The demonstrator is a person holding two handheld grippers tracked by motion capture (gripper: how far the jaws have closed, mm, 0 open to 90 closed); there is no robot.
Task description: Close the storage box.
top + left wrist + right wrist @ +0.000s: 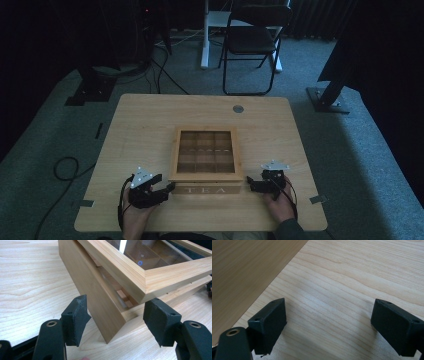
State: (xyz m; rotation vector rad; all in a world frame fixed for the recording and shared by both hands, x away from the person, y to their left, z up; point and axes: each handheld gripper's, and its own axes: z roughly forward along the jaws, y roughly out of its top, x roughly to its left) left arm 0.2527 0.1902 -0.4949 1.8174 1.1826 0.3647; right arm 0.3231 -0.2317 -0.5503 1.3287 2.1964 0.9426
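1. Left gripper (161, 189) sits at the near left corner of the tea box (205, 159), held by the person's left hand (135, 210) coming in from the bottom edge of the high view.
2. In the left gripper view the left gripper (116, 317) has its jaws spread wide, released; the box's near corner edge (110, 322) stands between the two pads, no pad pressing on it.
3. Box lid (147, 277) is a wooden frame with a glass pane, and sits slightly raised and skewed over the base, a gap showing under it with dividers inside.
4. Right gripper (254, 185) is just beside the box's near right corner, in the right hand (280, 202); it appears close to the box front, but contact is hard to tell from the dim high view.
5. In the right gripper view the right gripper (328, 315) is released, jaws wide apart, bare table (352, 277) between them; the box's side wall (244, 270) lies ahead and to the left of the left pad.
6. Box front reads "TEA" and faces the person; the box sits ahead of both grippers, between them, on the near middle of the table (150, 125).
7. Beyond the table, far ahead of the grippers: a folding chair (252, 42) on the floor.
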